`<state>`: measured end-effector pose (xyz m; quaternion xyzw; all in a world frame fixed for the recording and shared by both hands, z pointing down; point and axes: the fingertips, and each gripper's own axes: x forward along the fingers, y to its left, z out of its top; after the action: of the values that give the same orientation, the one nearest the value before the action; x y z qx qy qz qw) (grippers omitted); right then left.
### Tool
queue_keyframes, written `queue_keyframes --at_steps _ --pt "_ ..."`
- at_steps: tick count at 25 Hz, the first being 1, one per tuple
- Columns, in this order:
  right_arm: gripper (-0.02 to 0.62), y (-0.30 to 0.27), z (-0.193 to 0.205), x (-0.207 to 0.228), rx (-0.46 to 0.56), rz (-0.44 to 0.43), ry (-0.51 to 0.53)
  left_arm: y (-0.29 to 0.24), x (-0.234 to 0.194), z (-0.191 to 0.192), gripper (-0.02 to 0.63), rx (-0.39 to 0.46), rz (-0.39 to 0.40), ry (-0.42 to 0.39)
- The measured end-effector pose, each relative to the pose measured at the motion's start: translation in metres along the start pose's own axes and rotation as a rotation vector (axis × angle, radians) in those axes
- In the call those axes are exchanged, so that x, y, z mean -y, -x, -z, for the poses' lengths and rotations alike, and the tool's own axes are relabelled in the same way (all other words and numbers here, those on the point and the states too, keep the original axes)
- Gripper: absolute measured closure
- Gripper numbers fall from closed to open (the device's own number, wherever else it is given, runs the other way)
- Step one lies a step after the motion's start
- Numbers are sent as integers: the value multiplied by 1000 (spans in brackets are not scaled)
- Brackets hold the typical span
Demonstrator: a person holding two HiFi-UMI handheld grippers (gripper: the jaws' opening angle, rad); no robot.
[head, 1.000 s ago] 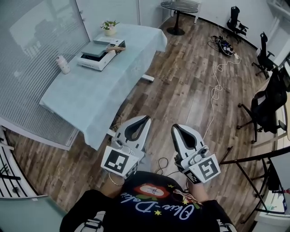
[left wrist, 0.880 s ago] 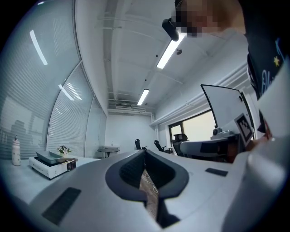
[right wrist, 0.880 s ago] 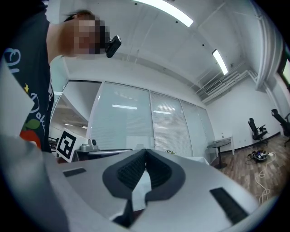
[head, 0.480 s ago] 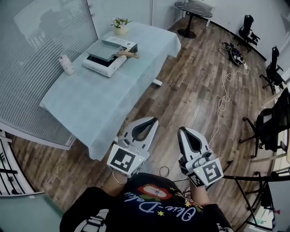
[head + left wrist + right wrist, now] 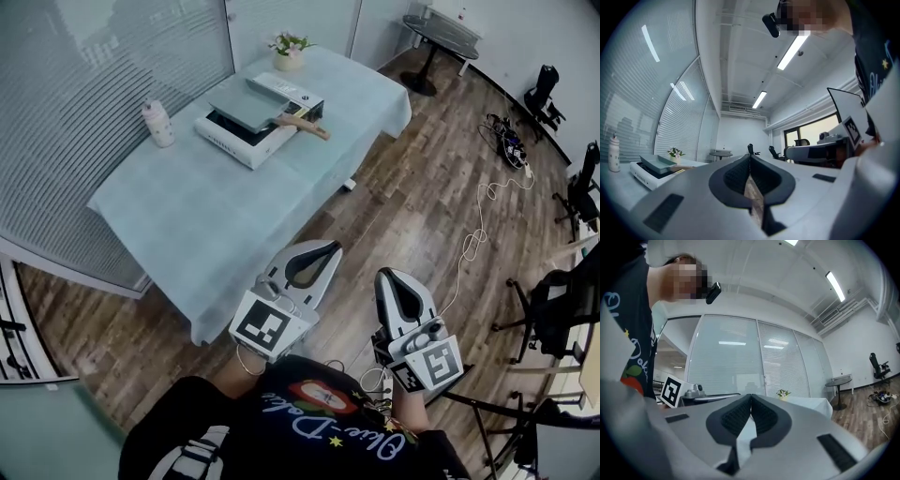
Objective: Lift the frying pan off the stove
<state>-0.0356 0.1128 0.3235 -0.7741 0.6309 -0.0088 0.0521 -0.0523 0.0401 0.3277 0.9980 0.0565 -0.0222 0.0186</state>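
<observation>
Grey frying pan [image 5: 246, 99] on white stove [image 5: 231, 142]; left gripper [image 5: 330, 247] & right gripper [image 5: 383, 275] both closed tight, nothing btwn jaws.

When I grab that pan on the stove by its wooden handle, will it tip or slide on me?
Probably rigid, lifting in one piece. The frying pan is wide and square with its wooden handle off one side, so a handle grip may let the far edge droop. It lies flat on the white stove, so a nudge could slide it.
</observation>
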Motion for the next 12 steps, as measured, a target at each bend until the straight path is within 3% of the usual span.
queue_keyframes --at_steps 5,12 --pt "594 -30 5 8 -8 3 -7 -10 -27 4 601 -11 4 -15" --pt "594 -53 13 7 -32 -17 -26 -6 -51 7 601 -4 -18 33"
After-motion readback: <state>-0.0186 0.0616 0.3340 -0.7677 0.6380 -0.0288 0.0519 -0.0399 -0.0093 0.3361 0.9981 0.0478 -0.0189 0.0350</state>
